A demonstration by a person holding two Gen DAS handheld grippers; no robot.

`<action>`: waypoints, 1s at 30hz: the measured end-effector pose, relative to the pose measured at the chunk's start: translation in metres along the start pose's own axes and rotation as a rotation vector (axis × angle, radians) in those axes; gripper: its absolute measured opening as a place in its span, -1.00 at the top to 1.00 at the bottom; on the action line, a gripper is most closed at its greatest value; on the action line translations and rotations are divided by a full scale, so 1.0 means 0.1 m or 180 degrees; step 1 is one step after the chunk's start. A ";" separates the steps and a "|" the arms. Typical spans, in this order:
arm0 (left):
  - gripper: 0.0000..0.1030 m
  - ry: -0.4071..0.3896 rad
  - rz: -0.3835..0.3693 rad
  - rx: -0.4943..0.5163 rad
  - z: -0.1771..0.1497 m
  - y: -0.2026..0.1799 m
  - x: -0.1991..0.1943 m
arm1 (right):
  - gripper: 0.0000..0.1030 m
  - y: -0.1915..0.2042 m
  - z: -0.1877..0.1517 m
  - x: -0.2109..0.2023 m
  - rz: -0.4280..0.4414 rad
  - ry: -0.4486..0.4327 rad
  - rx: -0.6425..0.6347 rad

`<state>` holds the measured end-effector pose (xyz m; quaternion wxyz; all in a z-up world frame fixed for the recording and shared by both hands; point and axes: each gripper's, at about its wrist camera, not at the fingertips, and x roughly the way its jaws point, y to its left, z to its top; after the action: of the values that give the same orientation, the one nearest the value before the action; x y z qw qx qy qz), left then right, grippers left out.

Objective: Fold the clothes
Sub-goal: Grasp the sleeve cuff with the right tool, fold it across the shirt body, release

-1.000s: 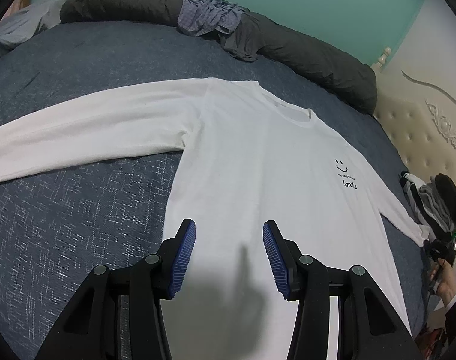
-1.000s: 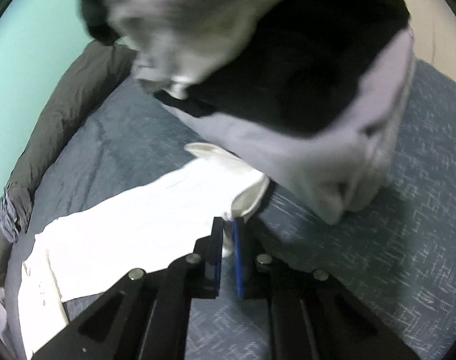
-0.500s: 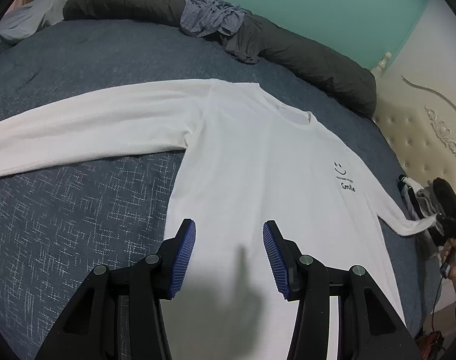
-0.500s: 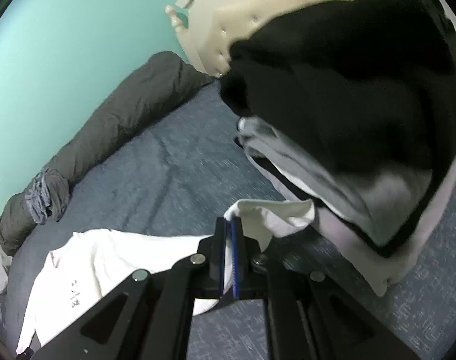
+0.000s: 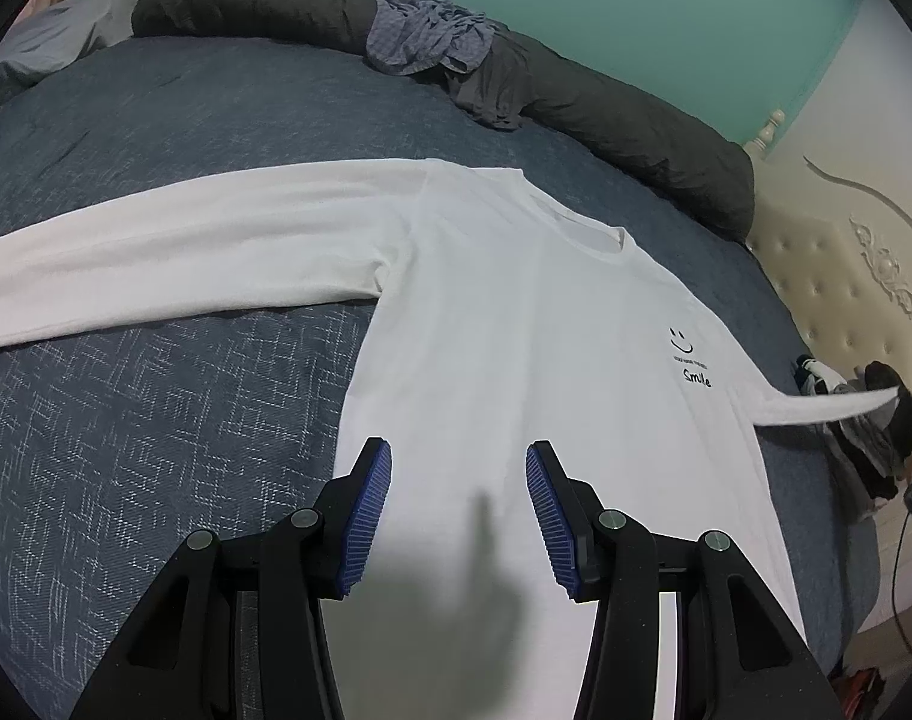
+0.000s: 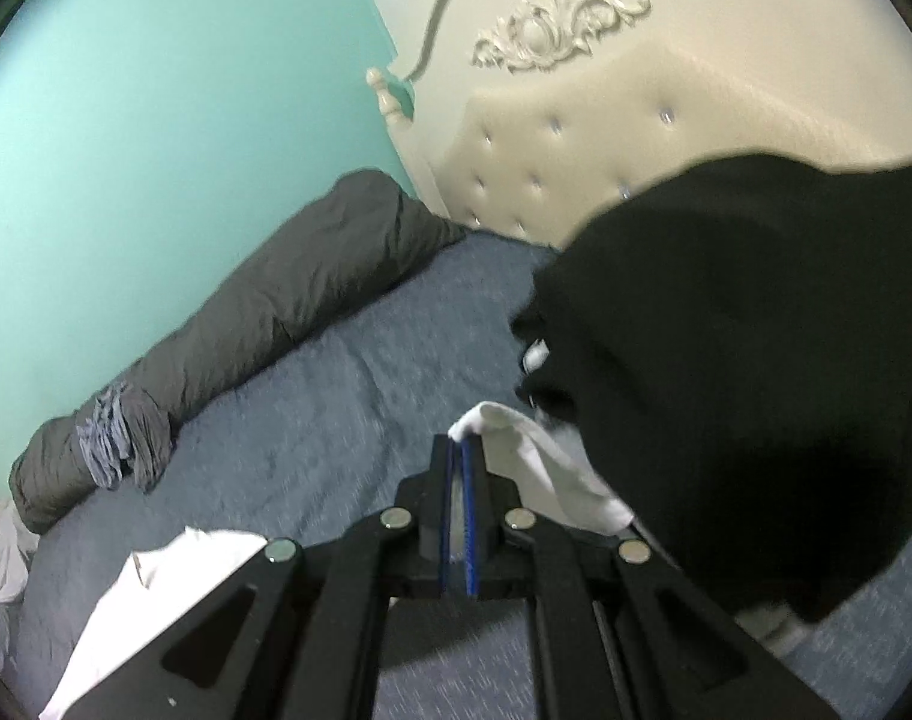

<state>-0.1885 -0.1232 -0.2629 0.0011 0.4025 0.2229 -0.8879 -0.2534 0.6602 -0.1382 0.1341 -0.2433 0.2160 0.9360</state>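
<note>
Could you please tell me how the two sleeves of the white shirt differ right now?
The left sleeve lies flat and spread on the bed; the right sleeve is lifted off it, stretched taut. Nothing grips the left sleeve, while the right gripper is shut on the right sleeve's cuff. Both are long, white and unfolded.

Dim even light, fisheye-curved edges, motion blur in right view

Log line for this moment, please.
step: sleeve fold | right gripper: jaws shut on sleeve cuff, lifted | left gripper: jaws open over white shirt
</note>
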 end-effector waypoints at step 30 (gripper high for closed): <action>0.01 -0.0186 -0.0130 -0.0250 0.01 0.31 -0.26 | 0.95 3.85 -1.18 -0.39 0.2496 0.0882 -0.1567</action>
<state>-0.1660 -0.1563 -0.2556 0.0054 0.3713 0.2656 -0.8897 -0.3107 0.2642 -0.0809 -0.3205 -0.2905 0.0794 0.8981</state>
